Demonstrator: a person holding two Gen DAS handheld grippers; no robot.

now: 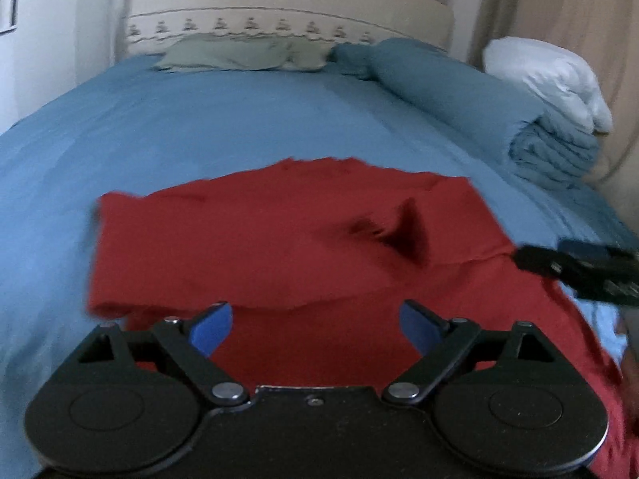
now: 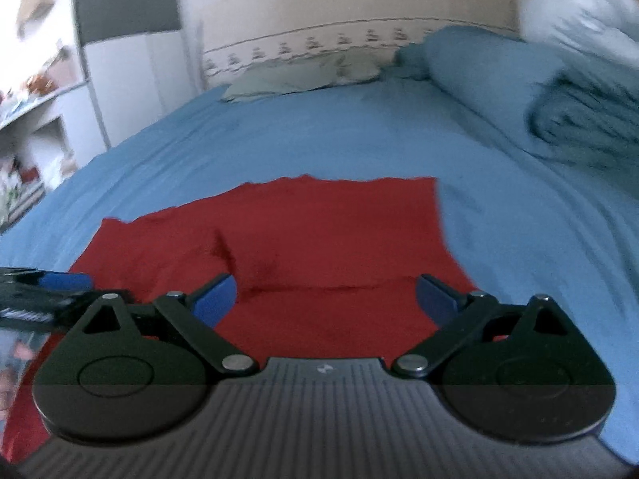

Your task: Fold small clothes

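A red garment [image 1: 279, 239] lies on the blue bed sheet [image 1: 199, 127], its far part doubled over with a folded edge running across just ahead of my left gripper [image 1: 317, 325]. That gripper hovers over the near part of the cloth, open wide, its blue pads [image 1: 213, 329] clear of the fabric. In the right wrist view the same red garment [image 2: 327, 231] shows a crease across it. My right gripper [image 2: 325, 299] is open above it, with nothing pinched. Each gripper appears at the edge of the other's view: the right gripper [image 1: 579, 267], the left gripper [image 2: 44, 291].
Green pillows [image 1: 239, 54] lie by the headboard [image 1: 279, 12], which has plush toys on top. A rolled blue duvet [image 1: 459, 92] and a white pillow [image 1: 547, 76] occupy the bed's right side. A white wardrobe and shelves [image 2: 48, 92] stand left of the bed.
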